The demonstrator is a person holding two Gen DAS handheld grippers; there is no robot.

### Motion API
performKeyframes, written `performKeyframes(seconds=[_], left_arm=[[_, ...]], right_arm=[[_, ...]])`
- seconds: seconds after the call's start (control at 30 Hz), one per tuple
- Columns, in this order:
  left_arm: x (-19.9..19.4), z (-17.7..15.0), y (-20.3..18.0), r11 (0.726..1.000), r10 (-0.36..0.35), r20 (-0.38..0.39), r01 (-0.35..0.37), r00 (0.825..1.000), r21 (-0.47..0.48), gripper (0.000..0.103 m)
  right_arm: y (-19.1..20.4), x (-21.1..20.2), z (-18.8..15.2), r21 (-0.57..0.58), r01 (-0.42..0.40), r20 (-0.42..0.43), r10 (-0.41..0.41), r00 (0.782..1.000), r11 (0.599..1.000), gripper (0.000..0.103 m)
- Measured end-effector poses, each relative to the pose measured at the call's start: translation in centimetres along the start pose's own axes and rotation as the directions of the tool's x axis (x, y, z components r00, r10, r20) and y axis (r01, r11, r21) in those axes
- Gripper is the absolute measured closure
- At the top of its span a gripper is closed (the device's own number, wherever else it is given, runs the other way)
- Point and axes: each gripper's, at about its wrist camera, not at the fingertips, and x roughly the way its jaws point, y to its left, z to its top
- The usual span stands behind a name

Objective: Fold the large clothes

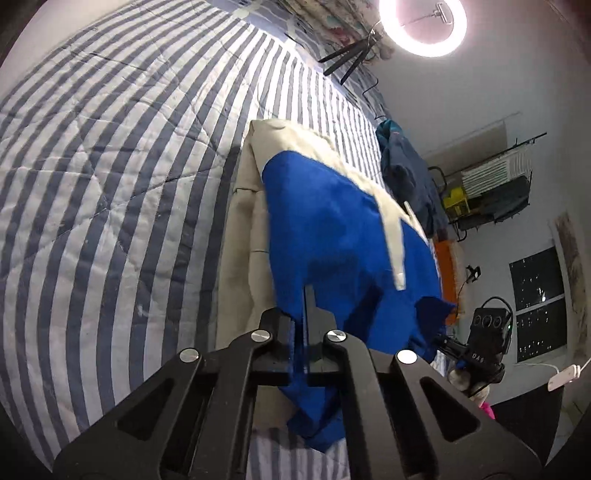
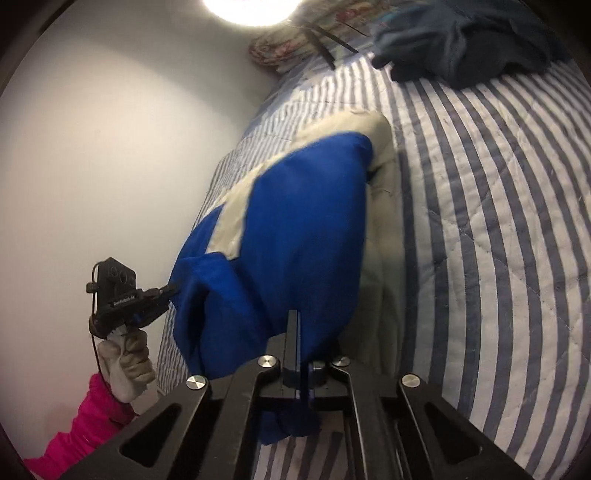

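our left tool (image 1: pixel 306 325) is clamped tight on the near edge of the blue-and-cream garment (image 1: pixel 332 229), a thin pinch of blue cloth running straight up between its two closed fingers, and our right tool (image 2: pixel 297 354) grips the same near edge in the same way, with blue fabric bunched and hanging below its fingers. between the two grips the blue side of the garment is lifted off the striped bed quilt (image 1: pixel 110 166) and arches up and forward like a tent, while the cream part lies flat underneath and beyond it, toward the far end of the bed. from the right wrist view we see our gloved left hand (image 2: pixel 125 354), with a pink sleeve (image 2: pixel 85 424) below it, holding the left tool out at the garment's other corner, so the edge is spread between us rather than gathered. we judge the fold as in hand but not finished: the near half is raised and partly carried over the far half, yet nothing has been laid down or smoothed, and the blue layer is slack and rumpled. what is left, as we read it, is to bring this edge across onto the cream part, release it flat, and likely fold again. a dark blue heap of clothing (image 2: pixel 461 40) sits at the far end of the bed, apparently not yet folded, beside a bright ring light (image 1: pixel 423 26).
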Motion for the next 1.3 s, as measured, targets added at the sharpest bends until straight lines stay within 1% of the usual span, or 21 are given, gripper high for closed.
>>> performKeyframes(seconds=[0.13,0.17,0.3,0.37,0.43,0.47,0.5,0.53,0.57,0.67,0.77,0.83,0.87,0.93,1.0,1.07,1.13,1.17,1.23,1.27,1.3], left_arm=[[-1.9,-0.6,-0.2,1.0,-0.01,0.019,0.011,1.0,-0.014,0.103],[-1.8,-0.6,0.1,1.0,-0.003,0.016,0.004,1.0,-0.013,0.103],[1.5,-1.7,2.2,0.995,0.103,-0.047,-0.102,0.994,0.009,0.103],[2.2,-2.3,2.1,0.991,0.132,-0.043,-0.131,0.99,0.038,0.102],[1.5,-2.3,1.3,0.985,0.164,-0.052,-0.161,0.985,0.068,0.101],[1.2,-2.2,0.8,0.982,0.177,-0.056,-0.173,0.983,0.082,0.098],[0.5,-2.1,0.3,0.976,0.2,-0.048,-0.195,0.979,0.101,0.096],[-0.6,-2.1,-0.4,0.967,0.225,-0.019,-0.221,0.974,0.127,0.095],[-1.5,-1.9,-1.3,0.956,0.246,0.013,-0.245,0.969,0.158,0.095],[-3.4,-1.5,-4.6,0.921,0.271,0.109,-0.29,0.956,0.258,0.095],[-2.3,0.0,-8.4,0.883,0.27,0.175,-0.316,0.947,0.347,0.095],[-0.9,1.4,-10.0,0.881,0.255,0.185,-0.306,0.949,0.362,0.095],[0.3,2.4,-10.9,0.883,0.237,0.174,-0.286,0.956,0.371,0.095],[2.0,3.8,-11.5,0.879,0.237,0.165,-0.283,0.957,0.384,0.095],[4.2,5.2,-11.5,0.863,0.264,0.169,-0.311,0.95,0.397,0.095],[6.1,6.3,-10.7,0.861,0.286,0.146,-0.321,0.947,0.395,0.095],[7.6,6.7,-9.0,0.843,0.338,0.129,-0.361,0.932,0.399,0.095],[8.5,6.9,-7.8,0.849,0.35,0.1,-0.36,0.932,0.386,0.095],[9.6,7.0,-5.1,0.885,0.321,0.035,-0.313,0.946,0.344,0.095],[9.9,6.9,-4.3,0.896,0.297,0.034,-0.291,0.954,0.336,0.095],[10.1,6.9,-4.1,0.896,0.288,0.038,-0.284,0.957,0.342,0.094]], right_arm=[[1.0,-2.0,-0.4,-0.017,-0.042,0.012,0.042,0.999,0.999,0.103],[0.8,-1.9,-0.7,-0.021,-0.034,0.008,0.034,0.999,0.999,0.103],[-2.1,1.9,-1.6,0.029,0.066,-0.074,-0.064,0.995,0.997,0.103],[-1.7,2.4,-1.6,-0.012,0.102,-0.078,-0.103,0.992,0.995,0.103],[-0.2,1.6,-1.5,-0.07,0.131,-0.097,-0.138,0.986,0.989,0.096],[0.4,0.9,-1.5,-0.095,0.152,-0.104,-0.162,0.981,0.984,0.082],[1.2,-0.1,-1.4,-0.126,0.176,-0.085,-0.187,0.979,0.976,0.079],[2.4,-1.7,-1.3,-0.174,0.207,-0.038,-0.217,0.975,0.963,0.079],[3.2,-2.6,-1.1,-0.202,0.222,-0.014,-0.229,0.973,0.954,0.079],[5.9,-5.1,0.0,-0.29,0.25,0.114,-0.226,0.967,0.924,0.079],[8.3,-4.2,2.4,-0.363,0.295,0.208,-0.232,0.95,0.884,0.073],[9.4,-2.4,4.1,-0.388,0.267,0.221,-0.192,0.956,0.882,0.073],[9.7,-1.4,4.9,-0.394,0.258,0.214,-0.185,0.959,0.882,0.073],[9.9,1.3,6.6,-0.421,0.277,0.204,-0.207,0.957,0.864,0.073],[9.5,3.9,7.8,-0.44,0.295,0.177,-0.24,0.954,0.848,0.074],[8.7,5.8,8.3,-0.448,0.306,0.135,-0.274,0.952,0.84,0.075],[7.1,7.4,8.5,-0.453,0.33,0.094,-0.323,0.942,0.828,0.078],[6.3,7.9,8.6,-0.45,0.327,0.072,-0.331,0.941,0.831,0.081],[4.3,8.4,8.6,-0.411,0.29,0.019,-0.31,0.951,0.864,0.082],[3.8,8.9,8.6,-0.398,0.286,0.005,-0.31,0.951,0.872,0.083],[3.6,9.3,8.5,-0.4,0.296,0.005,-0.321,0.947,0.867,0.083]])
